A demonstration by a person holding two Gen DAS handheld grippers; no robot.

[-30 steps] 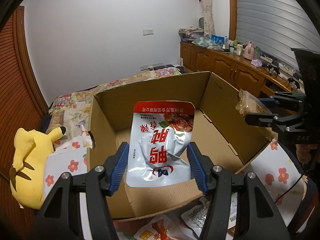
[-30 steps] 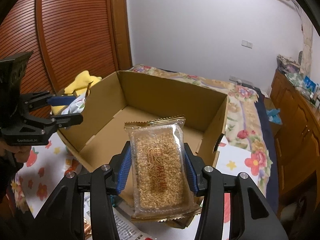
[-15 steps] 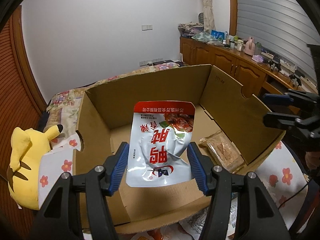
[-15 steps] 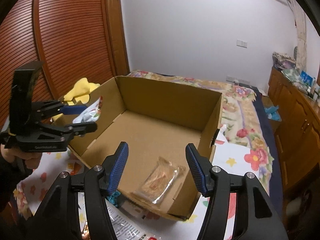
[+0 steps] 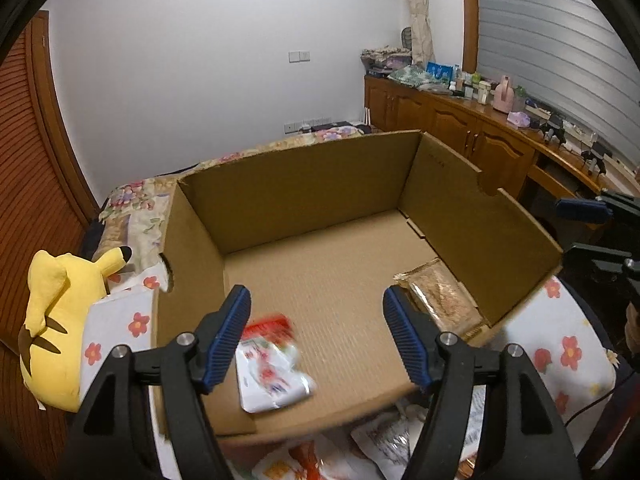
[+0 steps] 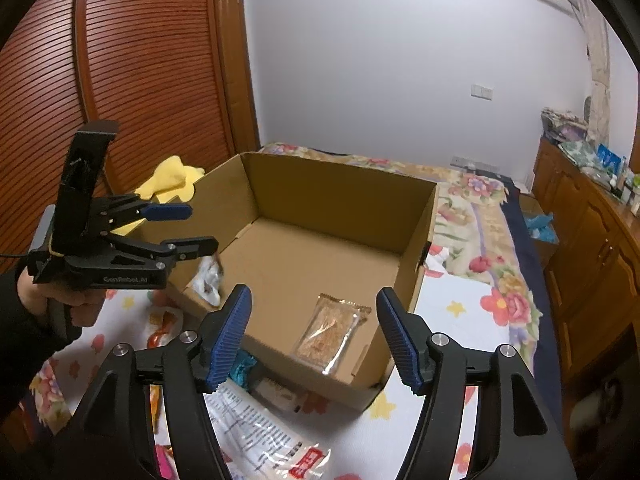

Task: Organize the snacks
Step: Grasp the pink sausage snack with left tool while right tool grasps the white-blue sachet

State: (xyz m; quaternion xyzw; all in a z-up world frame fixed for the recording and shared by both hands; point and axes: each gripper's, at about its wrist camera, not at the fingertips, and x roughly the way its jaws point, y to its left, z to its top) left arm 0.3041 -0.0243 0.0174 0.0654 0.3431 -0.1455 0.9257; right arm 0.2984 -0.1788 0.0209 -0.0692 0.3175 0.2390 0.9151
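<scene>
An open cardboard box (image 5: 304,184) stands on the flowered sheet. My left gripper (image 5: 316,320) hovers over its near left corner, jaws opening, nothing between them. Below it a white-and-red snack pouch (image 5: 272,364), blurred, is on the box floor. The clear sesame candy pack (image 5: 440,300) lies flat by the right wall. In the right wrist view my right gripper (image 6: 314,312) is above the box's near edge (image 6: 416,272), jaws opening and empty, with the candy pack (image 6: 330,334) beneath. The left gripper (image 6: 200,228) and the pouch (image 6: 210,280) show at the left there.
A yellow plush toy (image 5: 60,312) lies left of the box. Several loose snack packs (image 6: 260,428) litter the sheet in front of the box. A wooden cabinet (image 5: 480,136) runs along the right; a slatted wooden door (image 6: 140,80) is on the left. A hand (image 6: 60,304) holds the left gripper.
The right gripper let go of the sesame candy pack, which now lies in the box. The left gripper then widened and the white-and-red pouch dropped into the box's near left corner.
</scene>
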